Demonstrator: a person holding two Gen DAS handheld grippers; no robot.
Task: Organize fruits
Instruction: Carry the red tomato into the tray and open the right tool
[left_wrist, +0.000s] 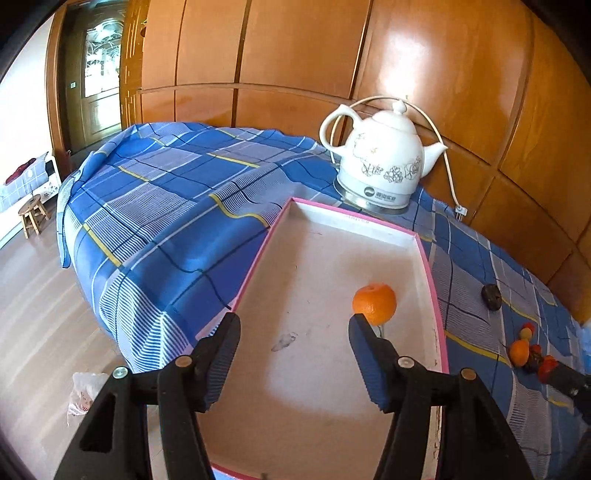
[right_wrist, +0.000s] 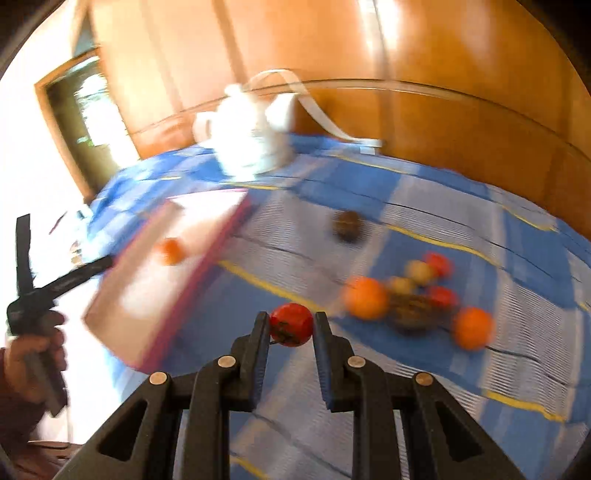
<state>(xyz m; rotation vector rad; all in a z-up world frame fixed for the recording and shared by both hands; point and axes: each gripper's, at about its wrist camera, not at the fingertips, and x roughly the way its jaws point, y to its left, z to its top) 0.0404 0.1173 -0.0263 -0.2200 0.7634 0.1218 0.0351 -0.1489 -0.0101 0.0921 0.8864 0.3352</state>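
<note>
Currently, per both wrist views:

Right gripper (right_wrist: 291, 325): pinched on a small red fruit (right_wrist: 291, 324); fruit is held right at the fingertips, one pad pressed on each side, above the checked cloth.

Left gripper (left_wrist: 294, 323): fingers spread wide, nothing between them; held over the near part of the tray (left_wrist: 417, 242).

Orange in tray (left_wrist: 374, 303): seen just beyond the tip of the right-hand finger (left_wrist: 364, 332) of the left gripper, outside the gap. Contact with that finger cannot be told. It lies on the tray floor near the right wall.

Tray: shallow, white inside, pink rim, set on the blue checked cloth (left_wrist: 166, 206).

Remaining fruit pile (right_wrist: 410, 295): blurred in the right wrist view; two oranges, some red and pale small fruits and a dark one are made out, clustered on the cloth ahead and to the right of the right gripper.

Dark fruit (left_wrist: 491, 296): lying alone on the cloth, between tray and pile, apart from both.

Kettle (left_wrist: 382, 162): white, floral print, on its base just behind the tray's far edge; cord runs to the wall.

Writing: a logo badge with small characters is seen on the kettle base, too small to be read. Faint print on the tray's far rim, unreadable.

Left hand (right_wrist: 35, 354): seen gripping the left gripper's handle at the frame edge of the right wrist view.
</note>
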